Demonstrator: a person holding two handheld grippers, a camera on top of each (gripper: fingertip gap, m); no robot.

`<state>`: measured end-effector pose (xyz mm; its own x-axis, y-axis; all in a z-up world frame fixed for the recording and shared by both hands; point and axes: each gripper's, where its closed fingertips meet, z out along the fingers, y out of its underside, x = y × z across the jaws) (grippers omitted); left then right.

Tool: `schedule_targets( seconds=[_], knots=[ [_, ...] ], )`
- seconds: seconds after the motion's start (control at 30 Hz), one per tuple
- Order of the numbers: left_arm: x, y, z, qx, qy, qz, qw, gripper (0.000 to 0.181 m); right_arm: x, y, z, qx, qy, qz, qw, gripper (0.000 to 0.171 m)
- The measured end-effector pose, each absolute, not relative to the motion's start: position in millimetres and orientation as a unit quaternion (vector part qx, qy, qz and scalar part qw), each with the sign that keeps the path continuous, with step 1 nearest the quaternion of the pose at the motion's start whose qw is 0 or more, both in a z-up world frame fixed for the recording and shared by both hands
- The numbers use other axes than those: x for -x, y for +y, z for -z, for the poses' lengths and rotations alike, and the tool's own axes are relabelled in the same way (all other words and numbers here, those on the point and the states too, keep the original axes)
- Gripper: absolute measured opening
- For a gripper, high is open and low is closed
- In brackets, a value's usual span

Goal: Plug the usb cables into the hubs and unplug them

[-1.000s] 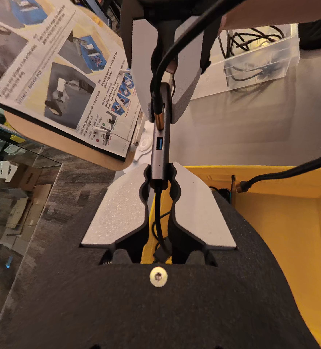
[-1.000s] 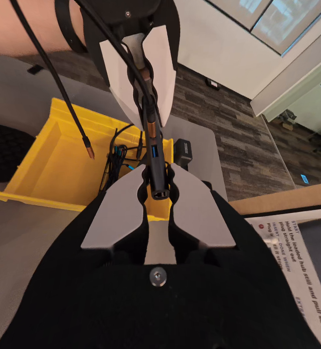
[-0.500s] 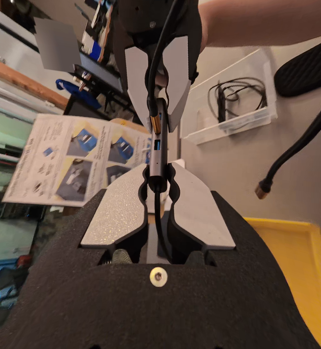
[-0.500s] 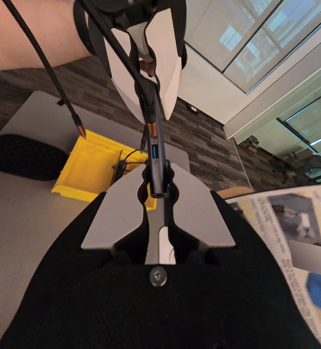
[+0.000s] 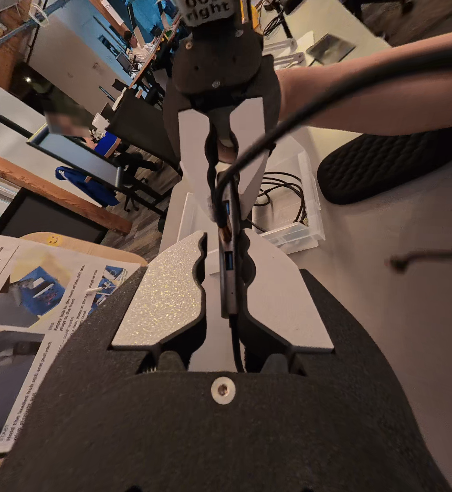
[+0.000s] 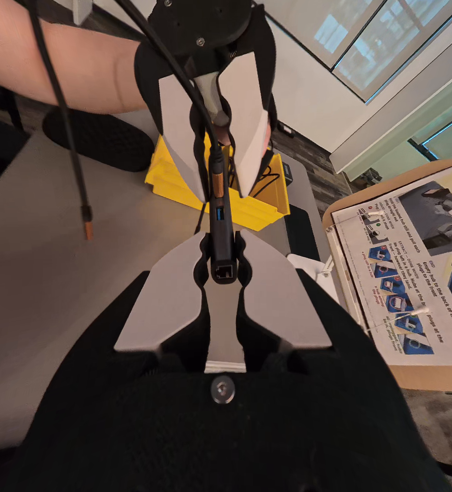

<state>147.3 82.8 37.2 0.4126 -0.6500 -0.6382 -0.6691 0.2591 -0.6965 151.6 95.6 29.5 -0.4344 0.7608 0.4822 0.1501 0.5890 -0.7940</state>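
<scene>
A slim grey USB hub (image 5: 228, 287) hangs in the air between both grippers. My right gripper (image 6: 221, 234) is shut on the hub's (image 6: 220, 247) end with the square network port. My left gripper (image 5: 224, 234) stands open around the other end; the hub rests against its right finger. A black cable's copper-sleeved plug (image 6: 218, 183) sits in a side port, next to a free blue port (image 6: 220, 213). The plug (image 5: 224, 234) also shows in the left wrist view. A second cable with a copper plug (image 6: 87, 229) hangs loose at the left.
A yellow bin (image 6: 259, 213) with cables stands on the grey table (image 6: 46, 239). A clear bin (image 5: 294, 234) holds black cables. A black padded rest (image 5: 387, 165) lies nearby. An instruction sheet (image 6: 405, 266) lies on a wooden board. A person's forearm (image 5: 379, 93) reaches in. Left and right tips are no more than a few centimetres apart.
My left gripper's fingers have spread apart and let go of the hub. The right gripper keeps its hold. Both grippers have swung away from over the yellow bin.
</scene>
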Motion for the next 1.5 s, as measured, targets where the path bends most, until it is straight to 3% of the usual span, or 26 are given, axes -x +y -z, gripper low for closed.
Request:
schedule_targets(
  seconds=[0.4, 0.87, 1.5],
  knots=[
    [-122, 94, -42, 0.574, 0.465, 0.087, 0.668, 0.048, -160, 108, -54, 0.229, -0.748, -0.400, 0.478, 0.019],
    [-145, 65, -39, 0.535, 0.516, 0.026, 0.668, 0.020, -152, 70, -52, 0.146, -0.740, -0.461, 0.468, 0.019],
    [-133, 77, -29, 0.540, 0.526, -0.037, 0.656, 0.017, -141, 83, -37, 0.144, -0.743, -0.422, 0.499, 0.019]
  ],
)
